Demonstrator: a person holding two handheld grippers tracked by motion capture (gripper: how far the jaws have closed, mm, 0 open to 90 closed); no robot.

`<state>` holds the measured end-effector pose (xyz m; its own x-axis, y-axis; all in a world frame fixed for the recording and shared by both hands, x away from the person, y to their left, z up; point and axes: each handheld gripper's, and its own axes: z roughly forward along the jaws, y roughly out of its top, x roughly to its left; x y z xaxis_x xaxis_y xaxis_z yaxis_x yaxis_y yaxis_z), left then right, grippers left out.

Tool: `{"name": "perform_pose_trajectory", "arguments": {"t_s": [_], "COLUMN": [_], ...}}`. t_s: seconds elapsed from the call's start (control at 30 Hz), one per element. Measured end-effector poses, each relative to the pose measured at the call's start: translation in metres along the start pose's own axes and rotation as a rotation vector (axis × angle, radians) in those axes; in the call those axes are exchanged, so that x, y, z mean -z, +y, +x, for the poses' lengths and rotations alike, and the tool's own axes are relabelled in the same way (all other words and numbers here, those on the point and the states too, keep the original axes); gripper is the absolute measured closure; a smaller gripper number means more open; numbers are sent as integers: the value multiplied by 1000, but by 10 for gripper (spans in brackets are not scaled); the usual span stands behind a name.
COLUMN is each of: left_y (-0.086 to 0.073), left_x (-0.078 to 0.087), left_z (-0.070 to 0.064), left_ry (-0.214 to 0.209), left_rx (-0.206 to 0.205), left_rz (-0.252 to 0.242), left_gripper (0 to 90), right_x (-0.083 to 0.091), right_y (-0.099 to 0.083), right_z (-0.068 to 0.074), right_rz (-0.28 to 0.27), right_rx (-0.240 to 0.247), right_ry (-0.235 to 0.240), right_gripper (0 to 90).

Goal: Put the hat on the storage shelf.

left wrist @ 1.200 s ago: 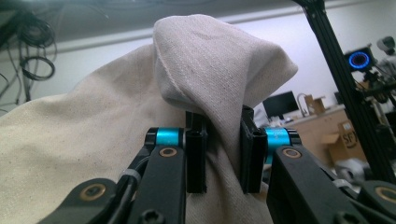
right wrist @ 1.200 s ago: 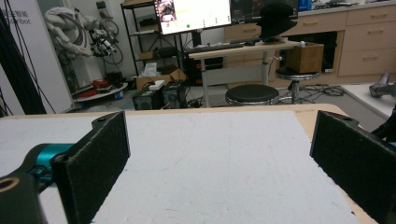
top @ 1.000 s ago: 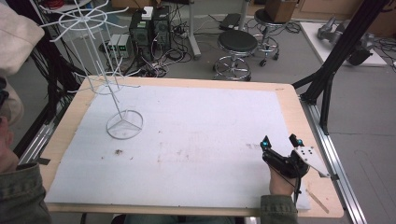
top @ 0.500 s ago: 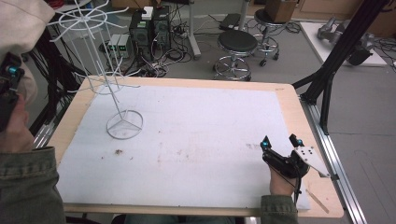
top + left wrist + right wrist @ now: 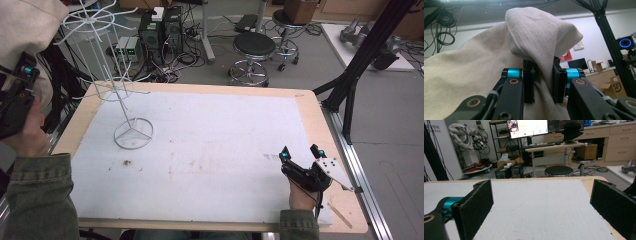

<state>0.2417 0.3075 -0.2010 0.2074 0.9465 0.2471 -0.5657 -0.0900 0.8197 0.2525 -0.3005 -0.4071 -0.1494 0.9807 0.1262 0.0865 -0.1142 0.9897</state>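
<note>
A cream cloth [image 5: 536,35] hangs off the table's left side, and a fold of it sits pinched between the jaws of my left gripper [image 5: 544,75]. In the high view that left gripper [image 5: 22,82] is held up at the far left edge, against the cloth [image 5: 25,25]. A white wire rack [image 5: 107,75] stands on its ring base at the table's back left. My right gripper [image 5: 300,152] rests near the front right corner of the white mat [image 5: 210,150]. It stands open, and the right gripper [image 5: 541,202] has nothing between its wide-set pads.
The wooden table edge [image 5: 340,150] runs close beside the right gripper. Black frame posts [image 5: 360,55] rise at the right. Stools [image 5: 255,47] and computer cases [image 5: 160,30] stand on the floor behind the table.
The left hand and its gripper have come up into the high view at the far left, by the cloth. The right gripper has not moved.
</note>
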Motion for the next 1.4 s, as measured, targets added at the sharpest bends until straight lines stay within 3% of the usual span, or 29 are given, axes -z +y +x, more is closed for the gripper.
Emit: {"name": "perform_pose_trajectory", "arguments": {"t_s": [0.4, 0.83, 1.17, 1.4], "left_y": [-21, -37, -65, -84], "left_x": [7, 15, 26, 29], "left_z": [-12, -17, -40, -59], "left_ry": [-3, -16, -29, -12], "left_rx": [2, 32, 59, 31], "left_rz": [37, 60, 105, 164], "left_gripper": [759, 758, 756, 754], "right_x": [1, 1, 1, 1], "right_y": [0, 0, 0, 0], "right_z": [1, 1, 1, 1], "right_rz": [-3, -6, -4, -3], "right_rx": [0, 2, 5, 3], "right_ry": [4, 4, 5, 7], "right_gripper": [39, 39, 39, 39]}}
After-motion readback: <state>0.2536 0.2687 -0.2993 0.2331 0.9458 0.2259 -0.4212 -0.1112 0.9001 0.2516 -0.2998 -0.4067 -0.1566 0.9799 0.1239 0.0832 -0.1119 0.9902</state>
